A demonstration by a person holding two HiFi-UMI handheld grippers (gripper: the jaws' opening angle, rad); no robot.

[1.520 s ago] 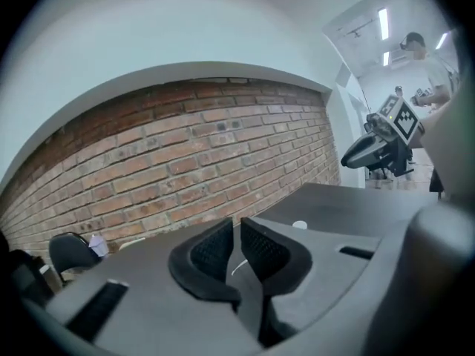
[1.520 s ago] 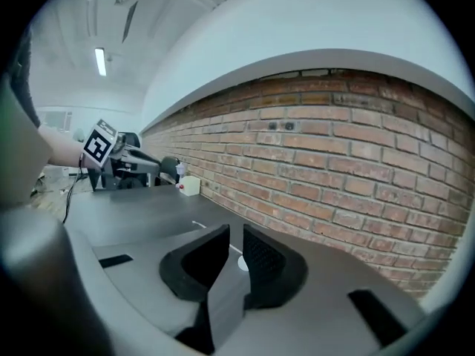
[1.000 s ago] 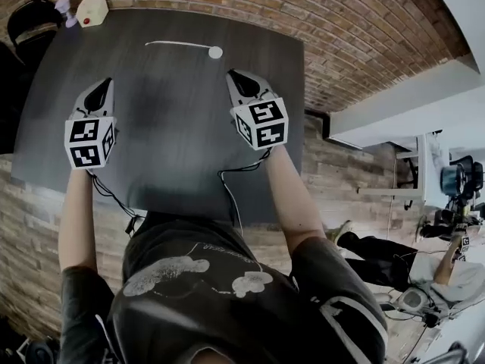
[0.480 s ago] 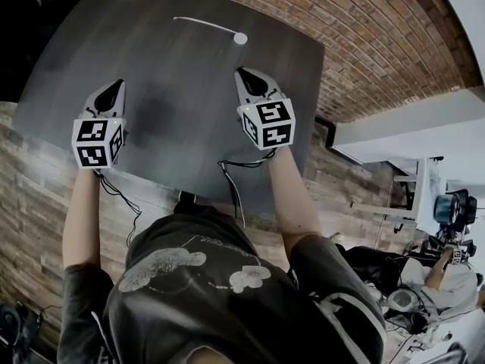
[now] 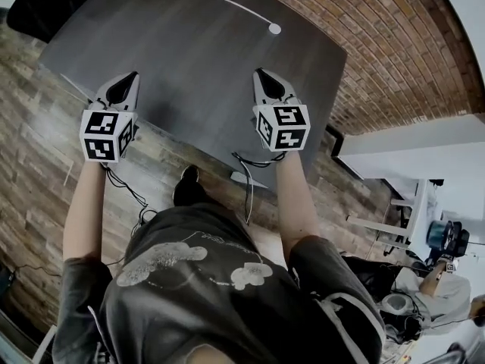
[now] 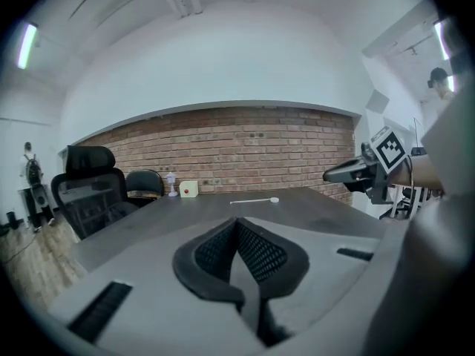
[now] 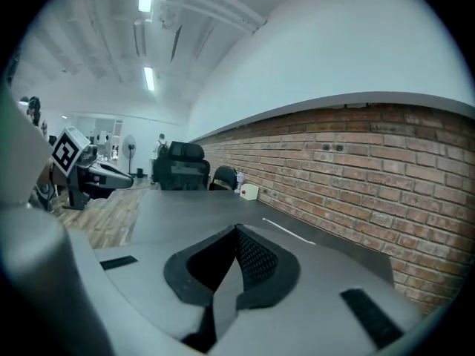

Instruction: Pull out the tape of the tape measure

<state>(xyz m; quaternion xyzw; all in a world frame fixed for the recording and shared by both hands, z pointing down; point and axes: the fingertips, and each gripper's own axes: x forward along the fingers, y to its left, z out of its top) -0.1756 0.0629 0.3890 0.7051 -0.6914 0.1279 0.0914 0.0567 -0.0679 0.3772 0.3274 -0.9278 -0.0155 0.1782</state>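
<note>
Left gripper (image 5: 127,78) and right gripper (image 5: 262,74) are being drawn back to the near edge of the table (image 5: 189,55), well apart from the tape measure (image 5: 274,29) lying at its far side. Both are being kept fully closed and empty. With its tape (image 5: 244,10) already lying extended, the pulling is being judged done.

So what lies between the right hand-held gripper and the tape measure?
Only bare table, as the head view shows, between the right hand-held gripper and the tape measure.
</note>
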